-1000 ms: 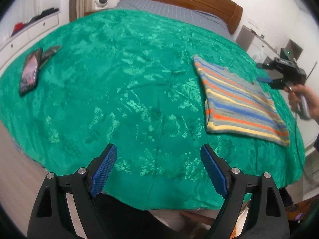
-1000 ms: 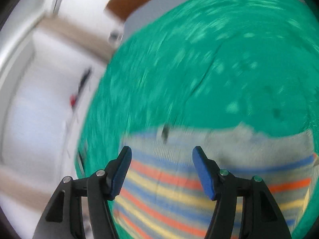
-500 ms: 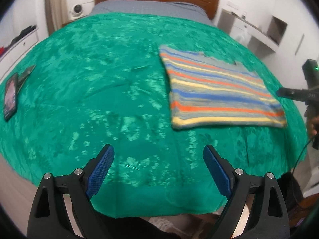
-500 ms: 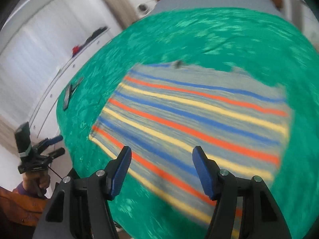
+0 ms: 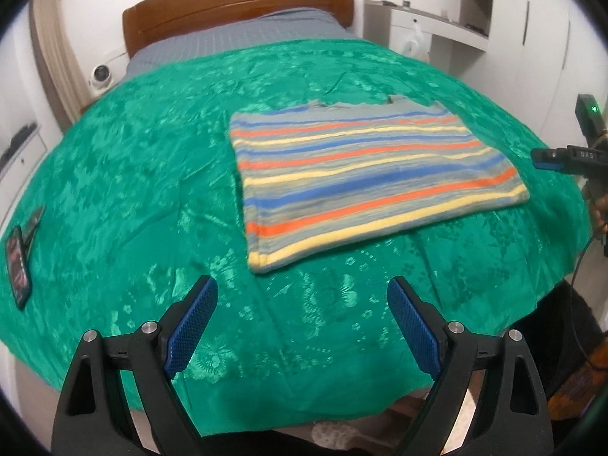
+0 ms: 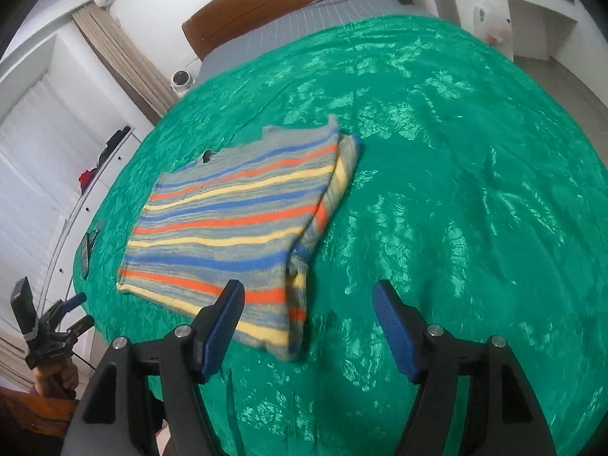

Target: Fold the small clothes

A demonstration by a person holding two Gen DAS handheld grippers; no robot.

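Note:
A folded striped garment (image 5: 364,174), grey with blue, orange and yellow bands, lies flat on the green bedspread (image 5: 152,174). It also shows in the right wrist view (image 6: 243,228), with a folded layer along its right edge. My left gripper (image 5: 302,323) is open and empty, held above the bed's near edge, short of the garment. My right gripper (image 6: 307,323) is open and empty, just off the garment's near corner. In the left wrist view the right gripper (image 5: 551,157) shows at the far right.
A phone (image 5: 17,262) and a dark object beside it lie at the bed's left edge. A wooden headboard (image 5: 235,3) and grey sheet are at the far end. White shelves (image 5: 437,26) stand at the right, drawers at the left.
Both grippers have swung round; the garment now sits centred in front of the left gripper. The right gripper has pulled back off the garment to its near corner. Both stayed open.

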